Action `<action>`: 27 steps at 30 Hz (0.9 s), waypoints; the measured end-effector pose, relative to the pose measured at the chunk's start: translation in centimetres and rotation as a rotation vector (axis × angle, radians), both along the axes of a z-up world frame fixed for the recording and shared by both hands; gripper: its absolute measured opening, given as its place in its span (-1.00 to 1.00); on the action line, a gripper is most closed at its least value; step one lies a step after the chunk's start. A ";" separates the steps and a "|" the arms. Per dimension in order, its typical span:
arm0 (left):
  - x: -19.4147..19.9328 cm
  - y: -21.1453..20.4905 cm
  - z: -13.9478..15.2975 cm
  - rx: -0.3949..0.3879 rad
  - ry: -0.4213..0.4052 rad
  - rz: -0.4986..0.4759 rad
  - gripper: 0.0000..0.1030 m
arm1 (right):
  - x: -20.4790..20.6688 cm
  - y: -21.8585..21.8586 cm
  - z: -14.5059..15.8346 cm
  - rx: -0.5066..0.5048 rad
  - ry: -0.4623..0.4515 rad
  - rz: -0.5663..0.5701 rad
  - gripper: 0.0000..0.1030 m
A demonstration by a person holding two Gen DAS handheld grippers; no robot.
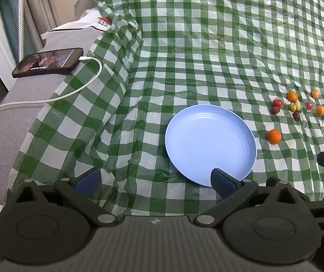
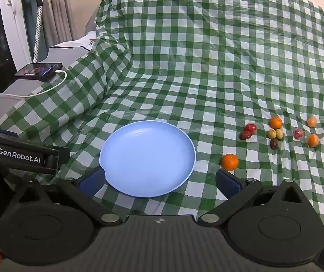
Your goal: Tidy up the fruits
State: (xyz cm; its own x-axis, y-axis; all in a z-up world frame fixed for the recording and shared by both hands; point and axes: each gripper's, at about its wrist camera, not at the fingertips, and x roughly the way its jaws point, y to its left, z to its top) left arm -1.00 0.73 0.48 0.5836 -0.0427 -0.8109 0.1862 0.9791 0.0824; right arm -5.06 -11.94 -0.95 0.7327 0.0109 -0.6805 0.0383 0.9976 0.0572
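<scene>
An empty light blue plate [image 1: 209, 145] [image 2: 148, 158] lies on the green checked cloth. To its right, one orange [image 1: 274, 136] [image 2: 230, 162] sits alone. Farther right is a cluster of small fruits [image 1: 294, 106] [image 2: 275, 133]: oranges, red ones, two green ones and dark ones. My left gripper [image 1: 155, 179] is open and empty, its right finger over the plate's near rim. My right gripper [image 2: 159, 179] is open and empty, straddling the plate's near edge, with its right finger just below the lone orange.
A black phone [image 1: 48, 62] [image 2: 39, 71] with a white charging cable [image 1: 55, 97] lies on a grey ledge at the left. The cloth [image 2: 207, 56] rises steeply behind the plate. The left gripper's body [image 2: 21, 155] shows at the right wrist view's left edge.
</scene>
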 end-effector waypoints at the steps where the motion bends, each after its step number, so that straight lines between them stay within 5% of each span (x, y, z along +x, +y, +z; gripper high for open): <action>1: 0.0 0.0 0.0 0.001 0.001 -0.001 0.99 | 0.0 -0.1 0.0 0.000 0.001 0.002 0.99; 27: -0.5 0.1 0.1 0.004 -0.006 -0.006 0.99 | -0.5 -0.2 0.2 0.015 0.015 -0.004 0.99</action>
State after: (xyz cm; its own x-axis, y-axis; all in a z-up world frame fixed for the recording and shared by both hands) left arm -1.48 0.82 0.62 0.5884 -0.0432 -0.8074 0.1920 0.9775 0.0876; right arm -5.60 -12.17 -0.71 0.7222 0.0183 -0.6914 0.0431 0.9965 0.0714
